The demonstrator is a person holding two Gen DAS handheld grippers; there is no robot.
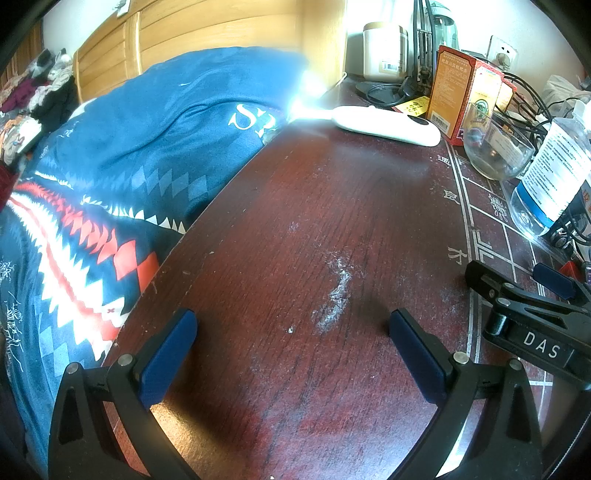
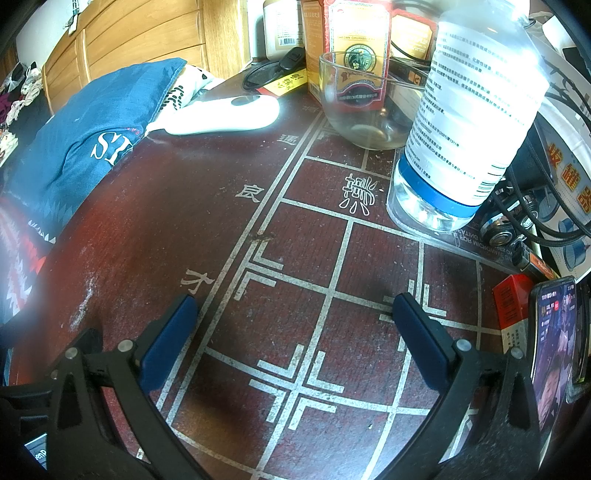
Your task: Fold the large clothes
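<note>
Left gripper (image 1: 293, 343): jaws spread wide apart, nothing between them, positioned over the bare dark red table (image 1: 295, 221). A whitish scuff mark (image 1: 334, 295) lies on the wood between the fingers.

Right gripper (image 2: 295, 332): jaws likewise spread wide, empty, positioned over the white grid lines (image 2: 325, 295) printed on the table top. In the left wrist view it appears at the right edge, near the left gripper.

Garment: the blue cloth (image 1: 122, 147) with red and white diamond pattern lies off the left edge of the table, on the bed in front of the wooden headboard (image 1: 184, 29). Neither gripper touches it.

Other items at the far side of the table: white handheld device (image 1: 388, 123), glass bowl (image 1: 496, 147), clear plastic bottle (image 2: 469, 122) with blue band, orange box (image 1: 452, 96). A phone (image 2: 552, 350) with lit screen stands at the right edge in the right wrist view
</note>
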